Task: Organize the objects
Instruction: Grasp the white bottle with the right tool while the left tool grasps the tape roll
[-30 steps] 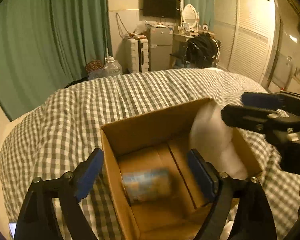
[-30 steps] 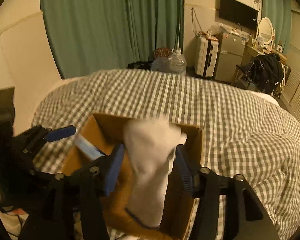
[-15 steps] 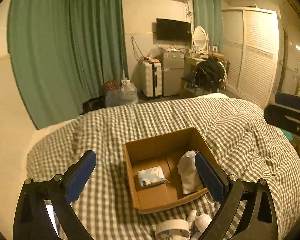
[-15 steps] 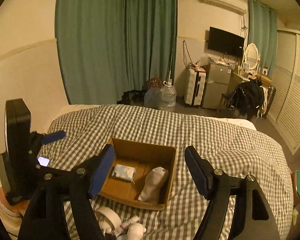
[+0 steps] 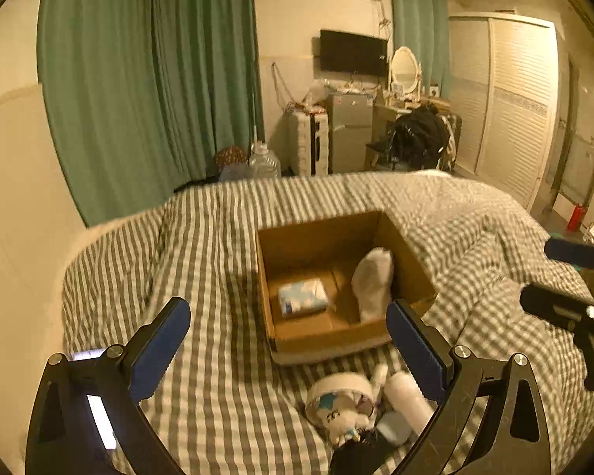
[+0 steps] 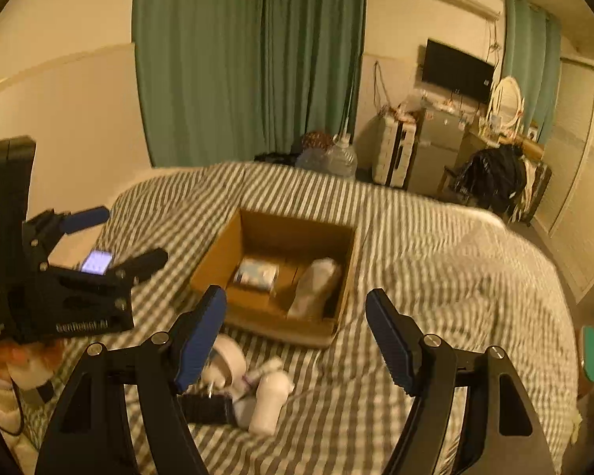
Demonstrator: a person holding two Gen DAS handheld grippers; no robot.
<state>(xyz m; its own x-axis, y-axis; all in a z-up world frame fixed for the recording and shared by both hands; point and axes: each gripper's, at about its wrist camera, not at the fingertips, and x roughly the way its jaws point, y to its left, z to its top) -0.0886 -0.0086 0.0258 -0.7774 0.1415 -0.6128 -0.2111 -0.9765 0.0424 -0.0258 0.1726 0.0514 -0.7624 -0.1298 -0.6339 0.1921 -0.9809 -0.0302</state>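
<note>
An open cardboard box [image 5: 406, 253] [image 6: 217, 253] sits on the checked bed cover. In it lie a blue-and-white tissue pack [image 5: 301, 297] [image 6: 256, 274] and a white sock [image 5: 372, 281] [image 6: 315, 287]. In front of the box lies a small pile: a tape roll [image 5: 338, 394] [image 6: 225, 360], a white bottle [image 5: 410, 398] [image 6: 269, 403], a thin tube and a dark item [image 6: 208, 407]. My left gripper [image 5: 289, 348] is open and empty, held back from the box. My right gripper [image 6: 297, 336] is open and empty above the pile.
The checked bed cover [image 5: 217, 245] fills the foreground. A lit phone [image 6: 96, 262] lies at the left. Green curtains, a suitcase, a small fridge [image 5: 348, 134], a water jug and a chair with dark clothes stand beyond the bed. The right gripper shows at the left wrist view's right edge [image 5: 566, 277].
The right gripper let the white sock go into the box; the tissue pack landed there too. Both grippers pulled back and up, and the pile before the box came into view.
</note>
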